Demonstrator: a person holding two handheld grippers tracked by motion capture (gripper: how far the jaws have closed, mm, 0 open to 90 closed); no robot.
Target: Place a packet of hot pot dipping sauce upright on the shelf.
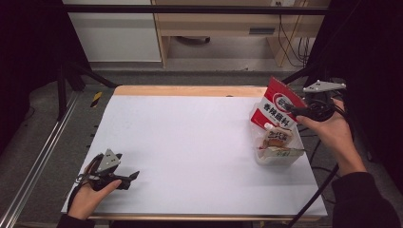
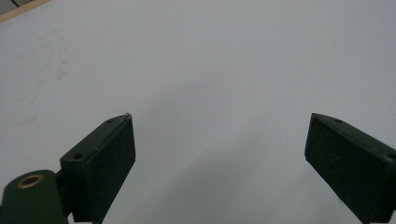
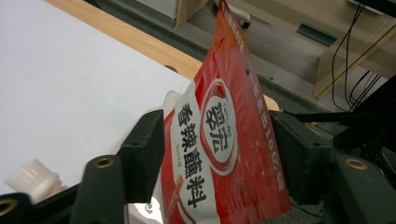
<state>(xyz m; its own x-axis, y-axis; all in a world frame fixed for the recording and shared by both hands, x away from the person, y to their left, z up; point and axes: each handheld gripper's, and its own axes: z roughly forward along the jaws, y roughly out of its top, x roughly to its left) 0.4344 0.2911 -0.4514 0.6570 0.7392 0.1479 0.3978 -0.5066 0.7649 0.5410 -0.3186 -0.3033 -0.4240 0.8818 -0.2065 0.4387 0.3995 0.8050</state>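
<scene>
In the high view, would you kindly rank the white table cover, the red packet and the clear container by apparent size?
1. White table cover, by far the largest.
2. Clear container and red packet look alike; the packet is held raised by the right tool, nearer the camera, so I would not rank them.

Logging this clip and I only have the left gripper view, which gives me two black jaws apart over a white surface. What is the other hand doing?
Observer: The right gripper is shut on a red and white printed foil pouch, holding it upright at the table's right edge.
Operator: Is that pouch alone there?
Observer: No. Right below it stands a clear plastic container with other packets inside.
Operator: Is the pouch still inside that container?
Observer: Its lower end overlaps the container's rim in the high view; whether it has cleared the rim I cannot tell.
Operator: And where is my gripper on the table?
Observer: The left gripper sits low at the near left corner of the white table, jaws open.
</scene>
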